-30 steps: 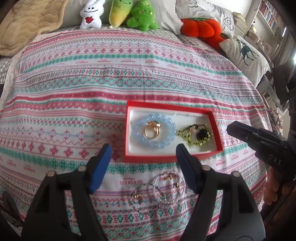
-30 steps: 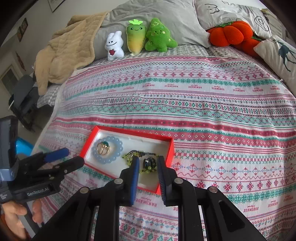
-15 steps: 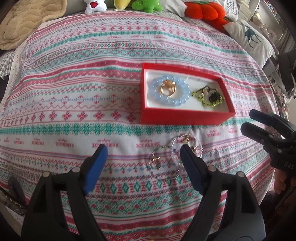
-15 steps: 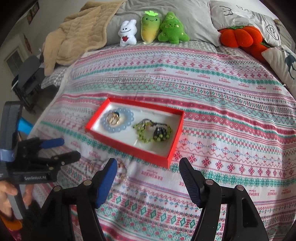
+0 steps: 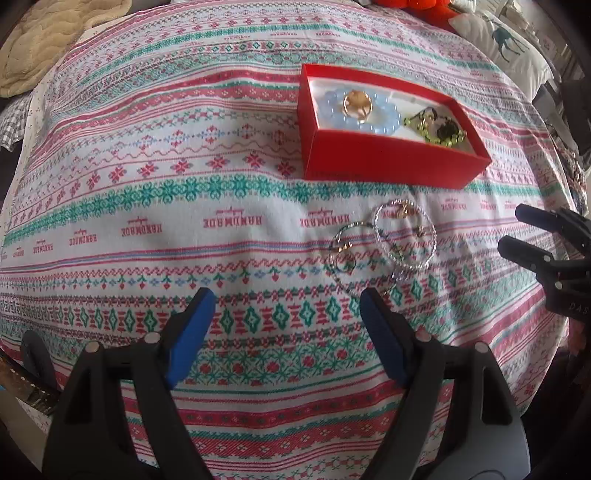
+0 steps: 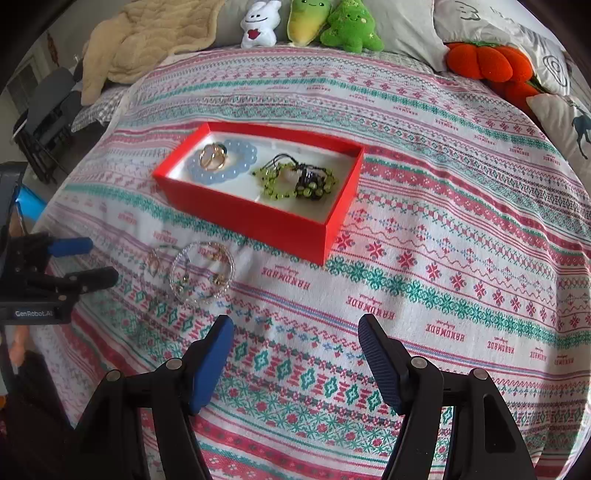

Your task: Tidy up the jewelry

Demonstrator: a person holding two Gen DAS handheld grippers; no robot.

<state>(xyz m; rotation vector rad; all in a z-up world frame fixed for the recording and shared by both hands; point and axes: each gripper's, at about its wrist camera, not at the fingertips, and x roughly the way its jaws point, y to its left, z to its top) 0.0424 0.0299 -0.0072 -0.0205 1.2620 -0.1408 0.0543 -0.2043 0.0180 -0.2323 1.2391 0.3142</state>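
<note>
1. Patterned bedspread [image 6: 443,221] covers the bed, with plush toys [image 6: 314,26] and pillows along the far edge and a beige blanket [image 6: 147,40] at far left.
2. A red box [image 6: 258,218] sits mid-bed. Its left side holds a pale blue bead bracelet [image 6: 221,162] with gold rings [image 6: 212,155] inside it; its right side holds a green and black beaded piece [image 6: 295,181].
3. Since a second ago the right gripper [image 6: 295,358] has pulled back from over the green beaded piece. Its jaws, then nearly together, now stand spread and empty over bare fabric near the box.
4. That suggests the beaded piece is delivered and the loose pile comes next.
5. The left gripper [image 5: 286,328] has moved toward the near side, jaws wide with nothing between them. Its right pad [image 5: 380,343] lies just near of the loose pile.
6. That pile, a sparkly bangle [image 5: 406,236] overlapping a thinner hoop [image 5: 343,251], lies on the spread, near side of the box.
7. Small gold bits within the bangle are too tangled to name; they could be earrings or charms.
8. A hand shows only as a sliver at the right view's left edge.
</note>
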